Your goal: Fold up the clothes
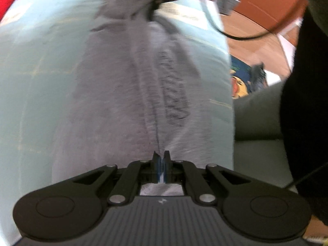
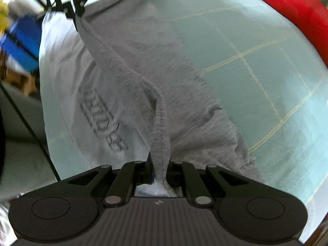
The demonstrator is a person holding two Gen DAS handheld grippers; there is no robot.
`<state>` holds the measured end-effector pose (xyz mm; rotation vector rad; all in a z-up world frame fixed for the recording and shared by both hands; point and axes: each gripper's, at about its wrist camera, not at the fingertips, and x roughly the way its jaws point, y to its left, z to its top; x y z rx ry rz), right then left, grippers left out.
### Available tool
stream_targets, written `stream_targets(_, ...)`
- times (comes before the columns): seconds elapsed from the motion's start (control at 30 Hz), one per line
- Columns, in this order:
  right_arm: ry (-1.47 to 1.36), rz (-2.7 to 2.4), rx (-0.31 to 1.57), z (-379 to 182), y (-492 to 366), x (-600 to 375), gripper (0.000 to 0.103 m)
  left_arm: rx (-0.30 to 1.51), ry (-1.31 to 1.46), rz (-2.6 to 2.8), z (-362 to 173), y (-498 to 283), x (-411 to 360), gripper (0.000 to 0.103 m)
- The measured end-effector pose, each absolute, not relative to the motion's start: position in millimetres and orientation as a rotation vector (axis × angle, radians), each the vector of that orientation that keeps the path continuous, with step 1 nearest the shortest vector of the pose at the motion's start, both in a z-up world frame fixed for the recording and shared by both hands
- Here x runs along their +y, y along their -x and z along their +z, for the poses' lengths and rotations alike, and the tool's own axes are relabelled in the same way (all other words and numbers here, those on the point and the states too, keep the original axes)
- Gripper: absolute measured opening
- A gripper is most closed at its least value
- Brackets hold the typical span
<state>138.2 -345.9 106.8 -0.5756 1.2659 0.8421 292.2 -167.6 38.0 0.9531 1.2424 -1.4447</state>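
I have the grey sweatshirt (image 2: 131, 94) strung between both tools over the pale green table (image 2: 256, 47), most of its body sagging onto the surface below. My right tool (image 2: 160, 170) is clenched on a thick ribbed edge of the cloth, which bunches up between the jaws at the lower middle of its frame. My left tool (image 1: 162, 160) is pinched fully together on a thin fold of the same garment, with only a sliver of fabric showing between the blue pads.

I judge this knit to be soft, fairly light and floppy: it drapes into long ridges and will not hold a shape by itself. It should not slip much, being fleecy, but a thin pinch could pull loose under tension. The seamed hem or cuff edges look like the best places to hold, since they are thicker and give the jaws something to bite.

The right wrist view shows the yellow grid lines on the table and a red band (image 2: 287, 2) at the upper right. The left wrist view alone shows wooden flooring (image 1: 256, 41) at the upper right and a dark cable (image 1: 246, 37) looping there. Both views are blurred.
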Motion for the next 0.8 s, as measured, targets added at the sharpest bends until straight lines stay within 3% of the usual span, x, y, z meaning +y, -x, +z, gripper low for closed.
stream_targets(0.43, 1.05, 0.779, 1.178, 65, -80, -342, 0.011, 1.233, -1.052, -1.625, -1, -244, -199, 0.0)
stream_targets(0.63, 0.95, 0.655, 1.145, 60, -71, -347, 0.032, 1.309, -1.049, -1.579, -37, -245, -207, 0.001)
stream_targets(0.7, 0.867, 0.604, 1.148, 68, -68, -349, 0.049, 1.321, -1.039, -1.569, -42, -247, -207, 0.001)
stream_targets(0.8, 0.735, 0.526, 1.16, 85, -55, -359, 0.054, 1.31, -1.042, -1.576, -43, -246, -207, 0.001)
